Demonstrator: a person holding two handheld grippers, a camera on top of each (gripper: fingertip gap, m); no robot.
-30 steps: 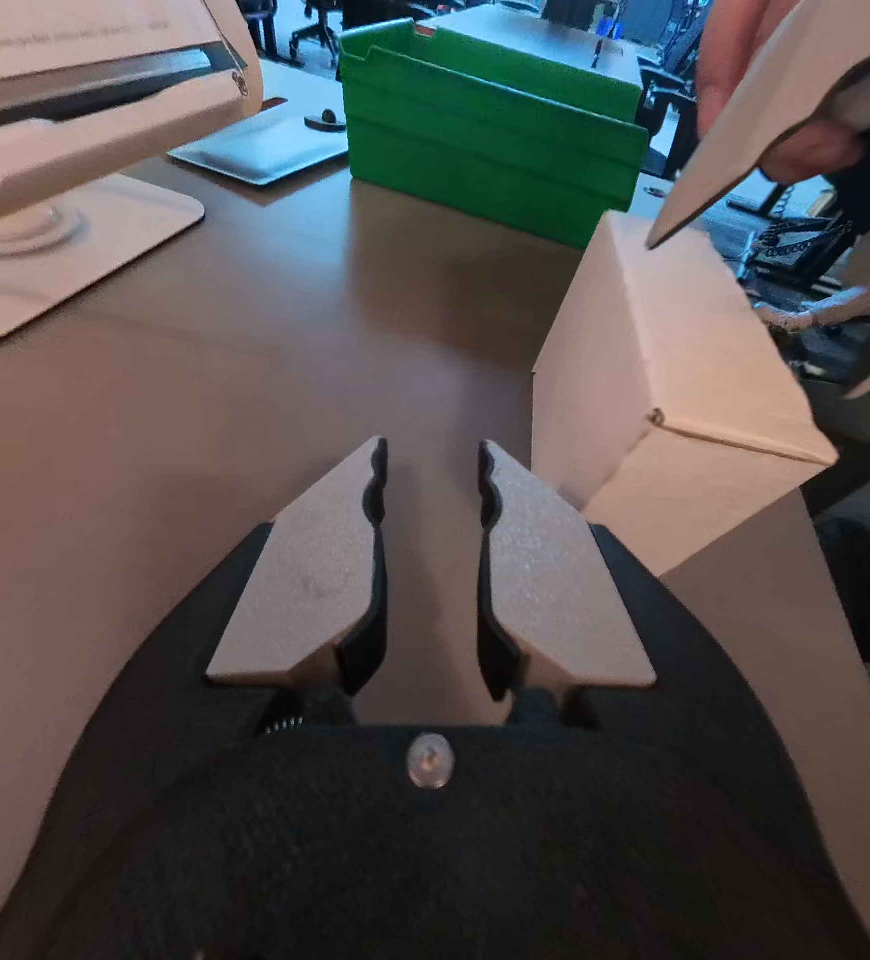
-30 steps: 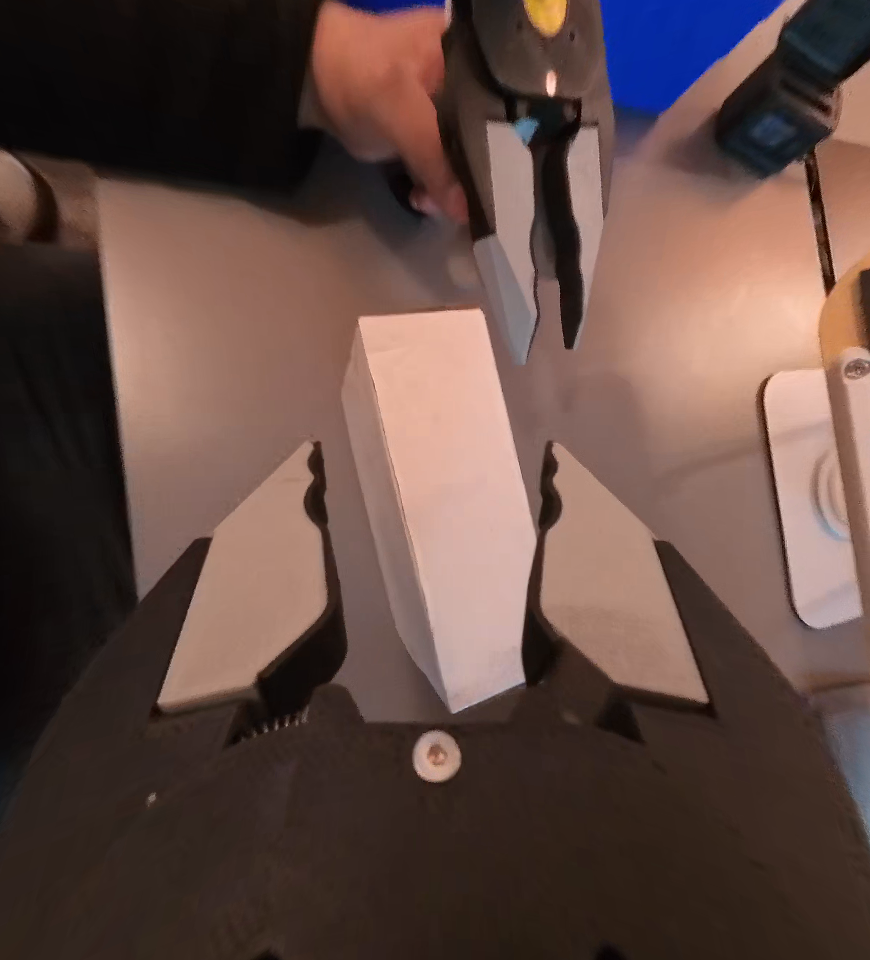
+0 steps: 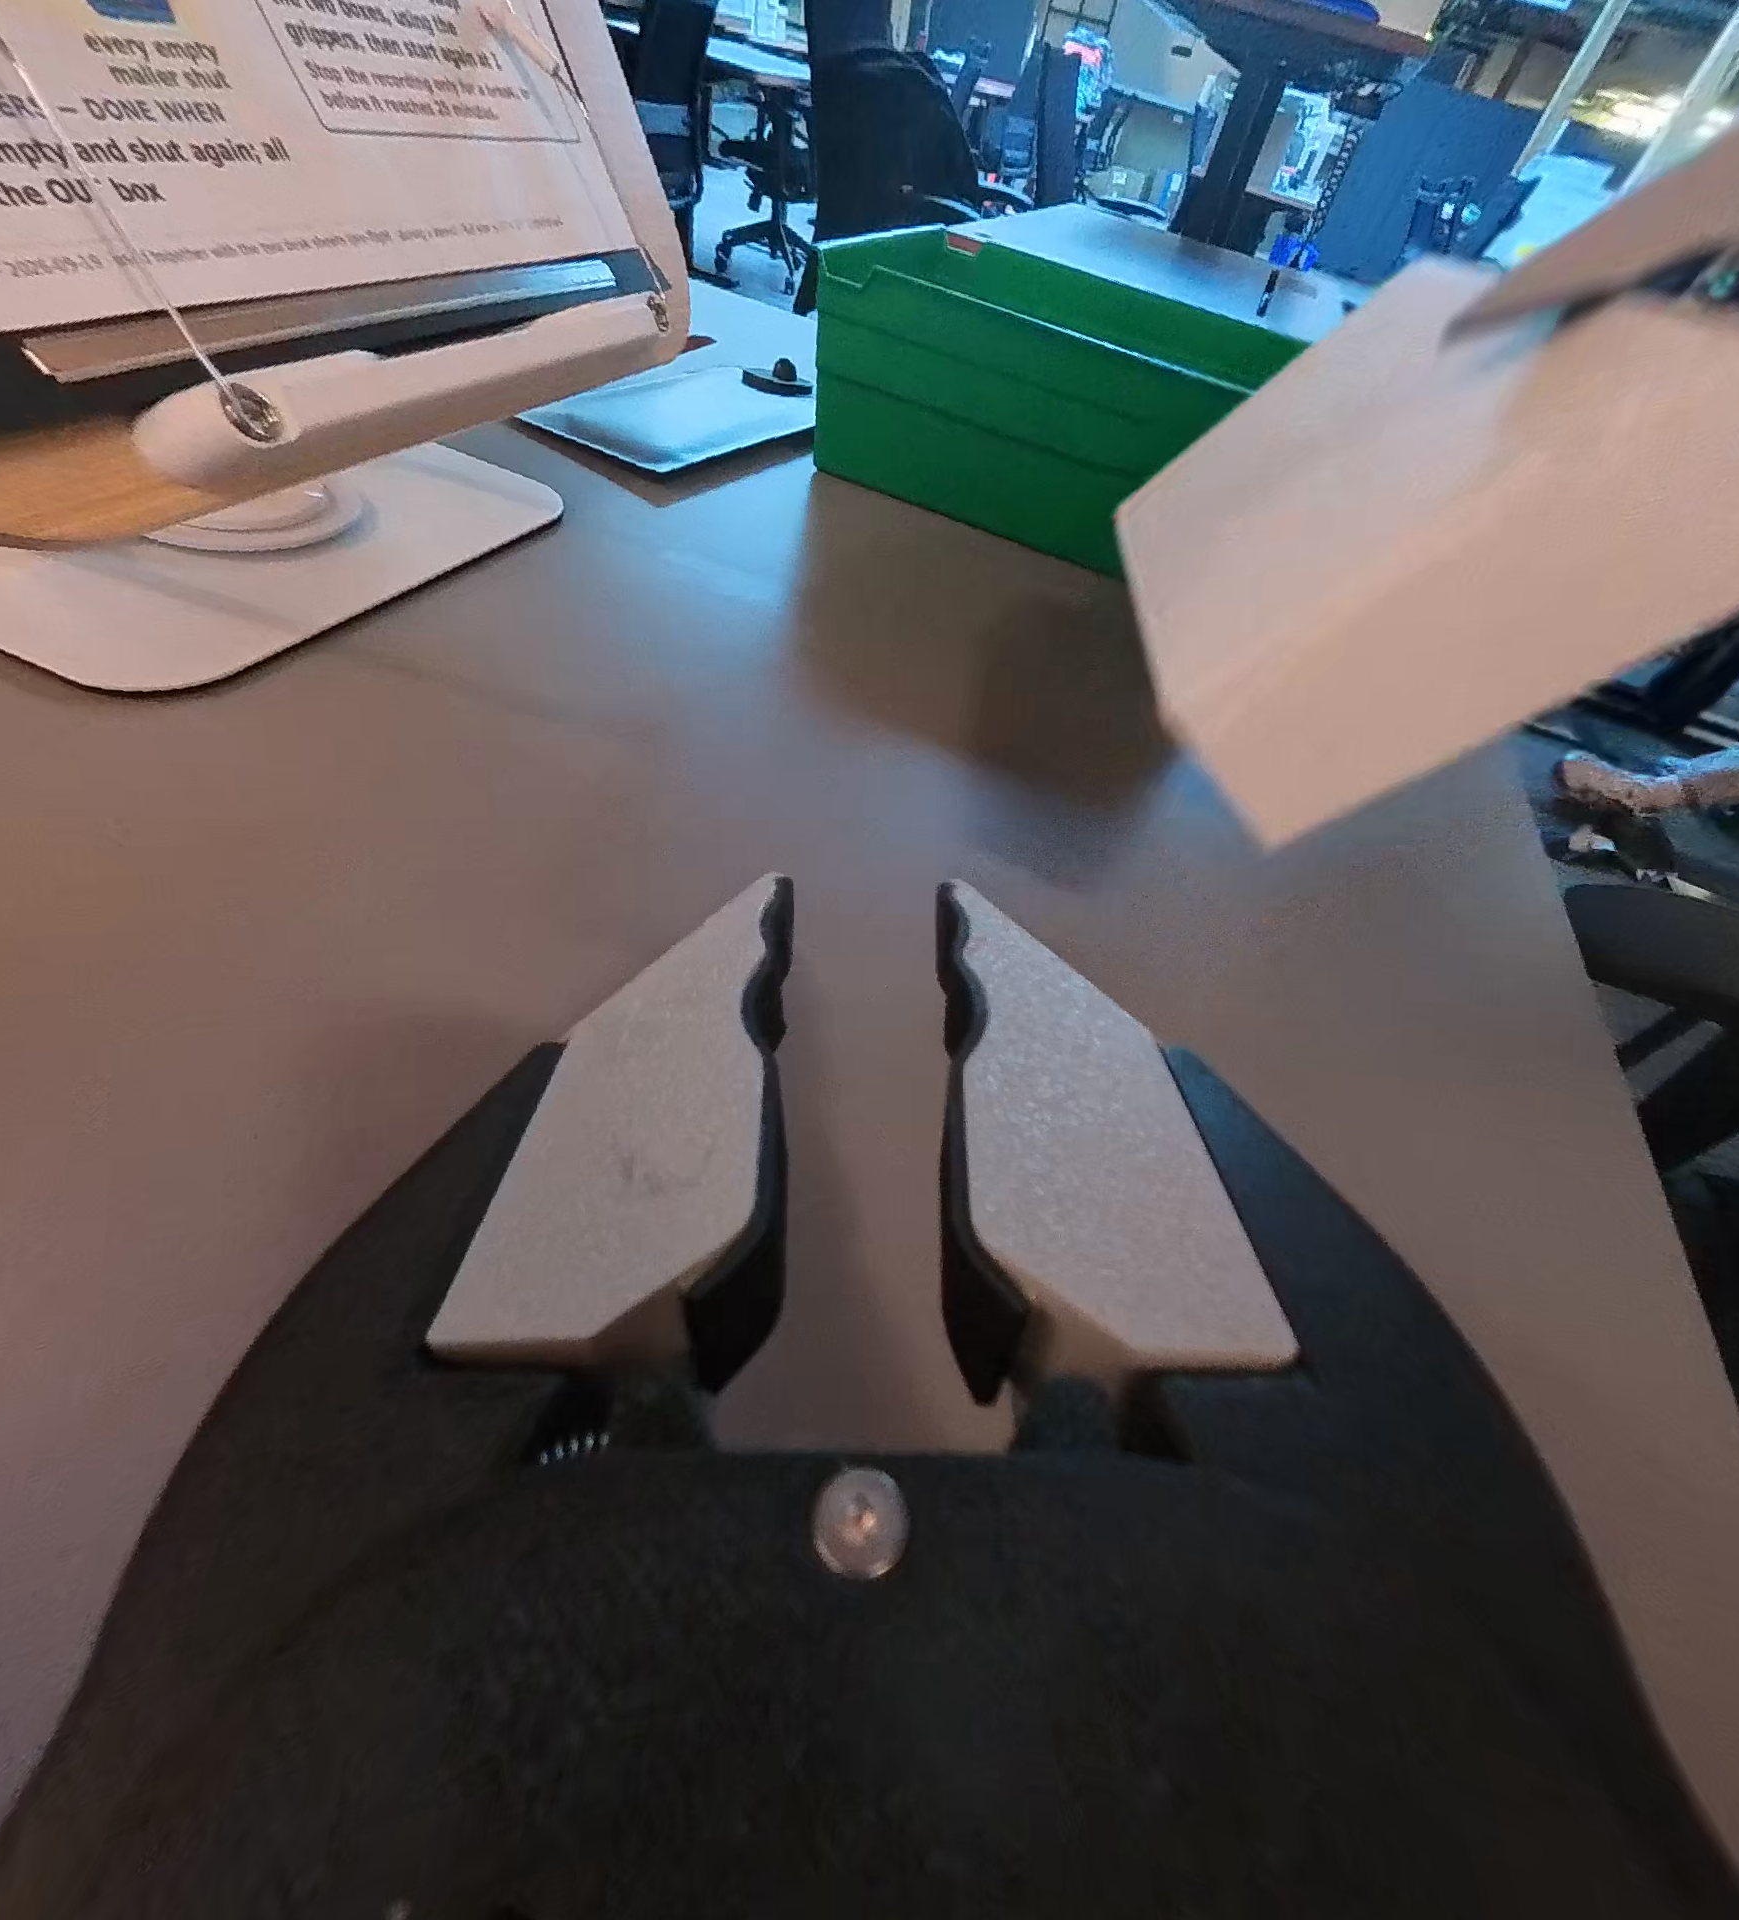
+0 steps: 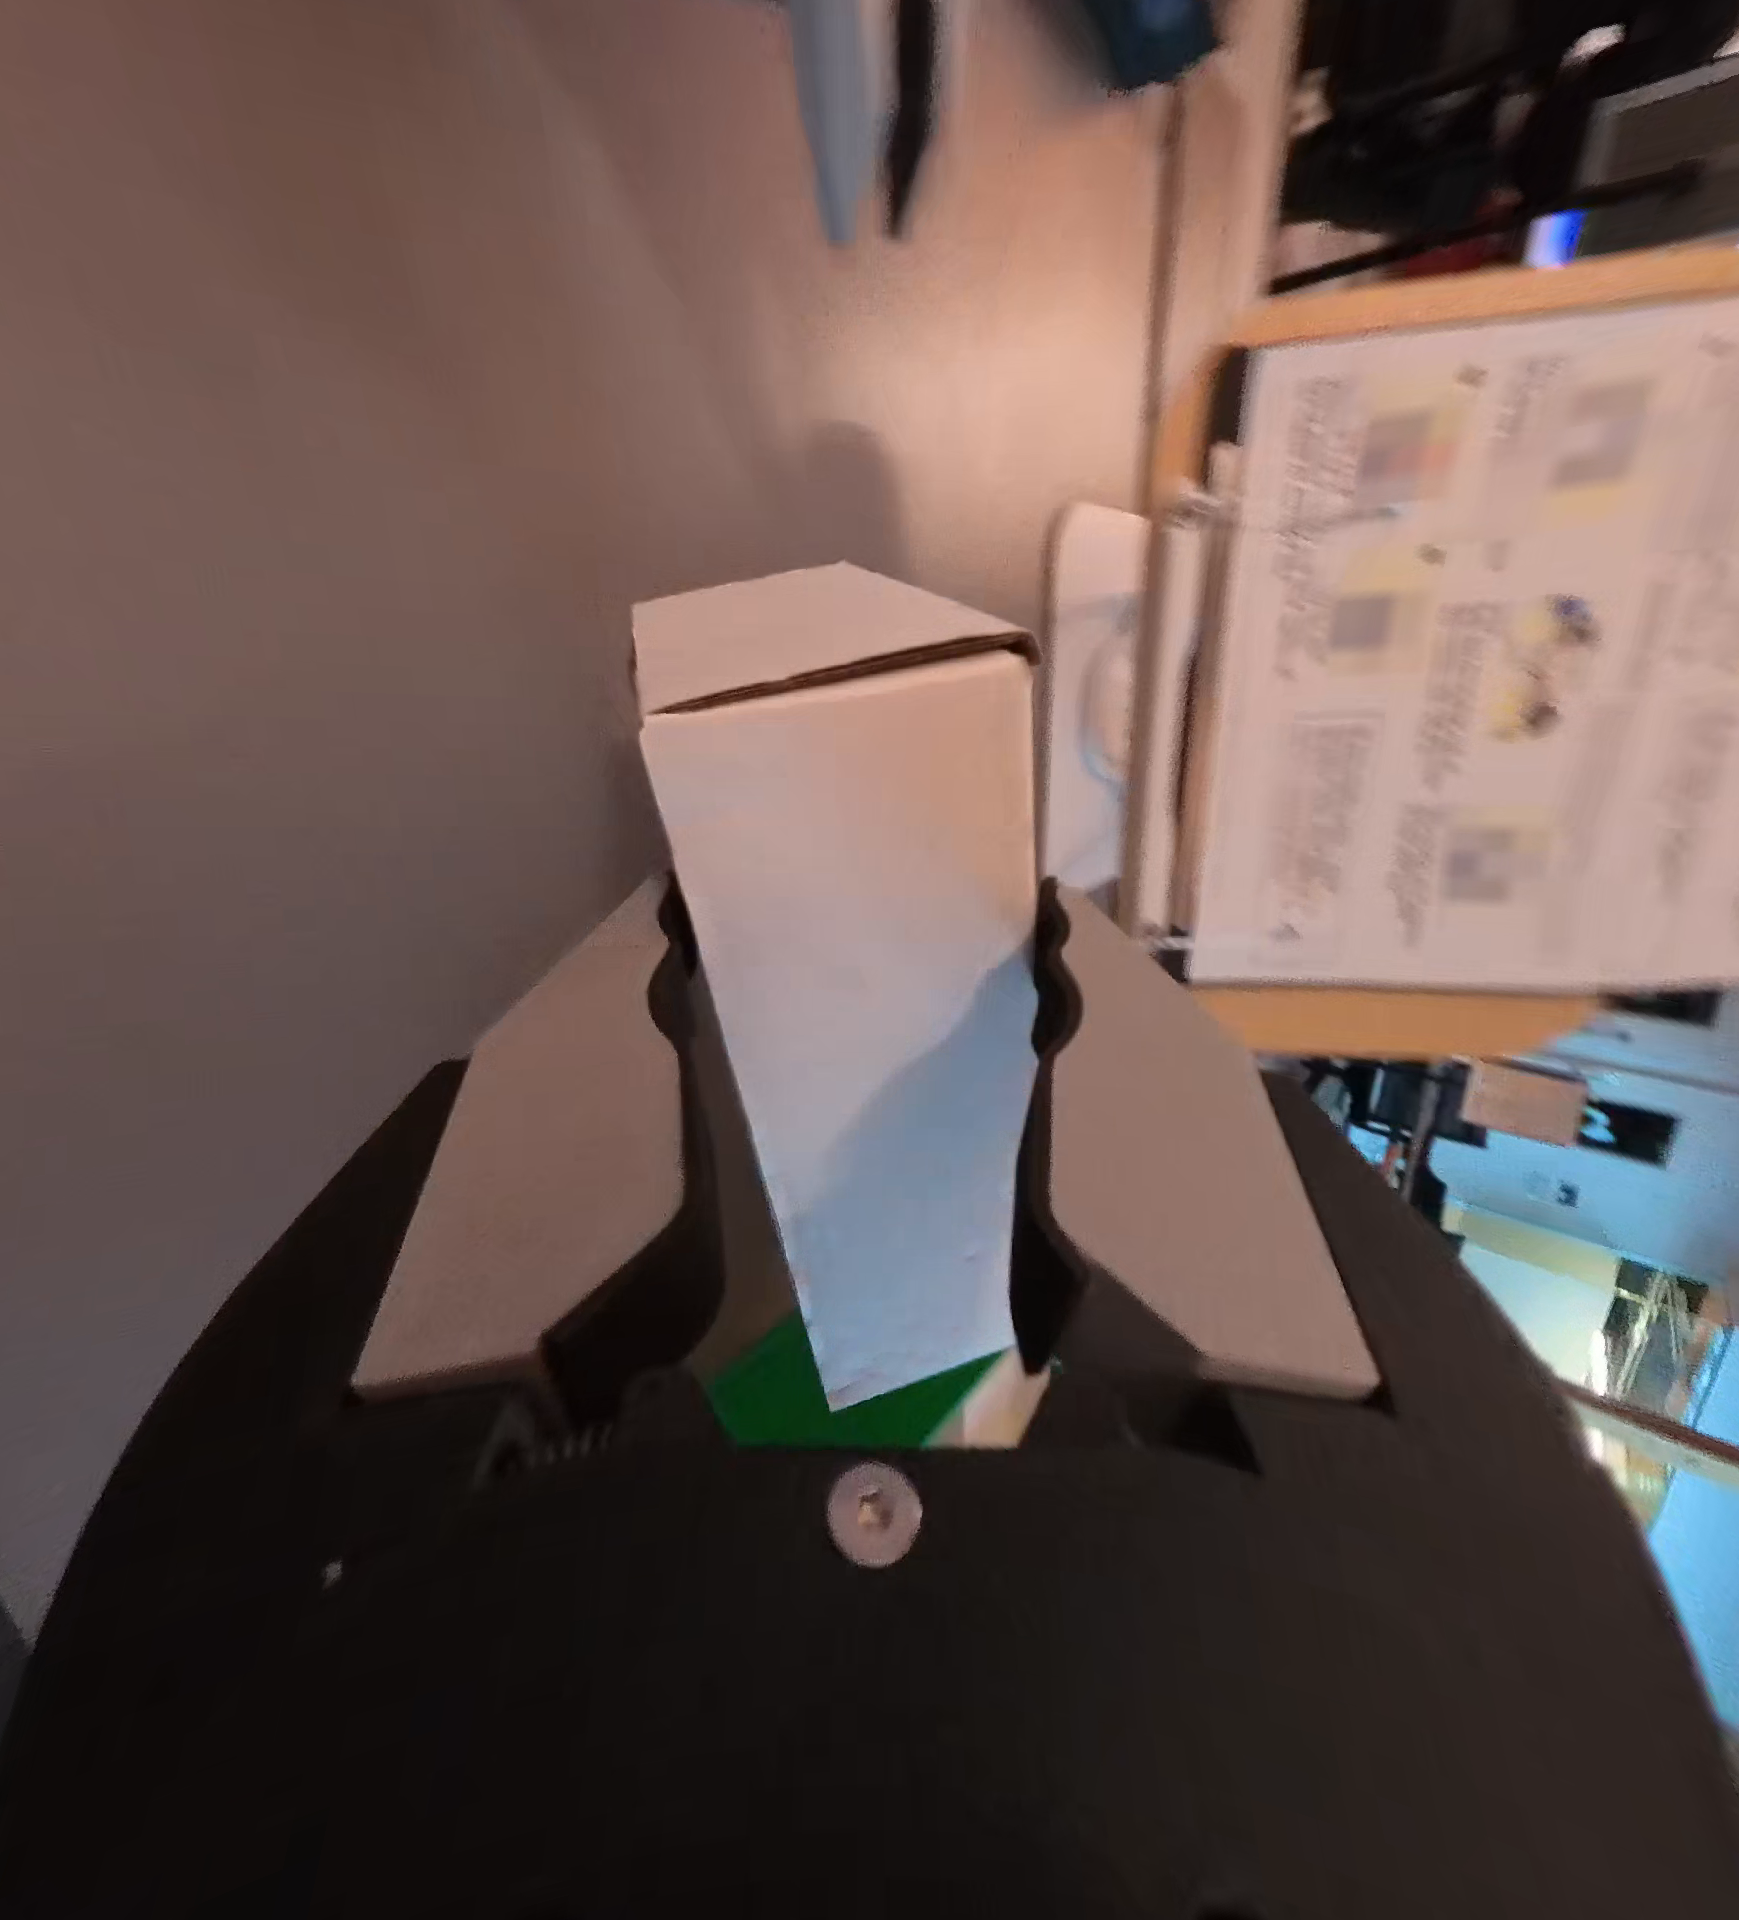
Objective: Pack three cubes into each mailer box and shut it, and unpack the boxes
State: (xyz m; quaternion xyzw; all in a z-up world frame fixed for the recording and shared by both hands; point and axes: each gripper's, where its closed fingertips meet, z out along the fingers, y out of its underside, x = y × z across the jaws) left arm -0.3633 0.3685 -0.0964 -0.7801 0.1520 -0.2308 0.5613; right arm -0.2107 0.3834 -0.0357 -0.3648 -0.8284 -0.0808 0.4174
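The right gripper (image 4: pixel 854 914), clamped on the closed white cardboard mailer box (image 4: pixel 844 831), has lifted it off the brown table (image 3: pixel 429 831), while the left gripper (image 3: pixel 865 904) stays parted and empty.

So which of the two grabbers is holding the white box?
The right hand-held gripper, clamped on the white mailer box. The left hand-held gripper holds nothing.

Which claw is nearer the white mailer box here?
Right. The right claw is shut on the white mailer box, holding it above the table. The left claw is open, empty, low over the table, apart from the box.
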